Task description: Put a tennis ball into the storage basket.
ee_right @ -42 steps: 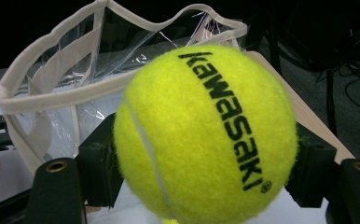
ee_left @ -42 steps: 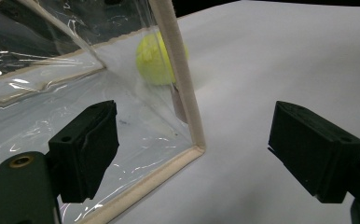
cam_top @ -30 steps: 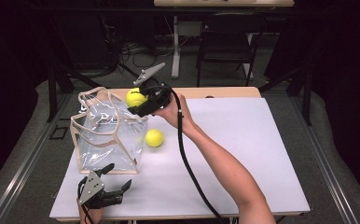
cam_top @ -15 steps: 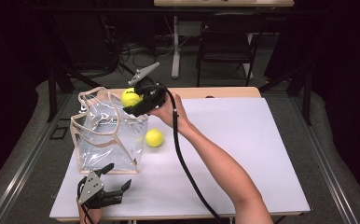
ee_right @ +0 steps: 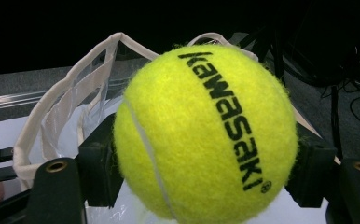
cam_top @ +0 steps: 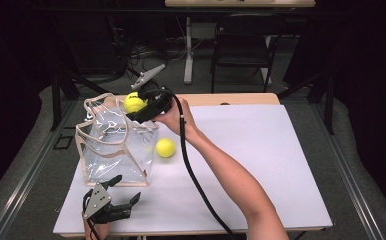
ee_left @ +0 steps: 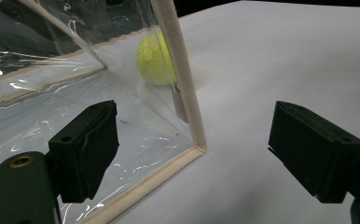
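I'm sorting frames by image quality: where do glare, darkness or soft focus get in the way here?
High view: the surroundings are dark and the white table is bright. Left gripper view: glare streaks the clear bag, and the second ball behind its wall looks soft. Right gripper view: the held tennis ball is sharp enough to read its lettering, against a black background.

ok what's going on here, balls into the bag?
Looks that way. The right gripper is shut on a yellow Kawasaki tennis ball, held over the open top of the clear plastic tote bag. A second tennis ball sits on the white table right beside the bag. The left gripper rests open near the bag's front corner, holding nothing.
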`<state>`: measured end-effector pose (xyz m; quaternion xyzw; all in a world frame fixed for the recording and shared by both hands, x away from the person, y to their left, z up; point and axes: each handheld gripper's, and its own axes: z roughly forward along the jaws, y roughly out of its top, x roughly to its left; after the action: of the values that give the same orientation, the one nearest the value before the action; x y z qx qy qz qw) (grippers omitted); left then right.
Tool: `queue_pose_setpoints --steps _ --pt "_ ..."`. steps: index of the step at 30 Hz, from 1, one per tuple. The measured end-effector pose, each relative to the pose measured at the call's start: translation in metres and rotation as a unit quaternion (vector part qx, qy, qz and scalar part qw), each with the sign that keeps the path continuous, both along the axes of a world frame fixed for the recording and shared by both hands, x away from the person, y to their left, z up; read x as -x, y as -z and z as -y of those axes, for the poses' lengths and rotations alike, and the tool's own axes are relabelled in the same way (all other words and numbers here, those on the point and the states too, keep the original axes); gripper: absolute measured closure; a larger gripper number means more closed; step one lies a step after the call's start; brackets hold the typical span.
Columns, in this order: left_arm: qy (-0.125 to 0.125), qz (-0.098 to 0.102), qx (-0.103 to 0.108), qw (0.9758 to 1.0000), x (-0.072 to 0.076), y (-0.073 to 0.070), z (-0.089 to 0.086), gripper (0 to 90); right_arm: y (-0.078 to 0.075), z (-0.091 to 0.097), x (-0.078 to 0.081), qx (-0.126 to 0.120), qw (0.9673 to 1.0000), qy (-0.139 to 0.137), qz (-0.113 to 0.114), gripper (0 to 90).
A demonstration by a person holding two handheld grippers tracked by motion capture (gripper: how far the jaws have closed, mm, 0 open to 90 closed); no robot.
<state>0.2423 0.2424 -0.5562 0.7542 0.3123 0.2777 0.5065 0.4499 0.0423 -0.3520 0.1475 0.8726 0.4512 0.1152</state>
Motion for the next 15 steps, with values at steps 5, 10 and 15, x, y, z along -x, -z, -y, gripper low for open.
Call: queue_pose_setpoints --steps 5,10,15 --pt "-0.002 -0.001 0.004 1.0000 0.0004 0.0000 -0.0006 15.8 0.0005 -0.0017 -0.0013 -0.003 1.0000 0.000 0.000 26.6" --pt "-0.002 0.000 0.004 1.0000 0.0004 -0.0001 -0.0008 15.8 -0.0023 -0.0045 -0.0018 -0.004 1.0000 0.001 0.002 26.6" --pt "-0.002 -0.001 0.006 1.0000 0.0003 -0.0001 -0.0006 15.8 -0.0056 -0.0078 -0.0015 -0.007 1.0000 -0.001 0.004 26.6"
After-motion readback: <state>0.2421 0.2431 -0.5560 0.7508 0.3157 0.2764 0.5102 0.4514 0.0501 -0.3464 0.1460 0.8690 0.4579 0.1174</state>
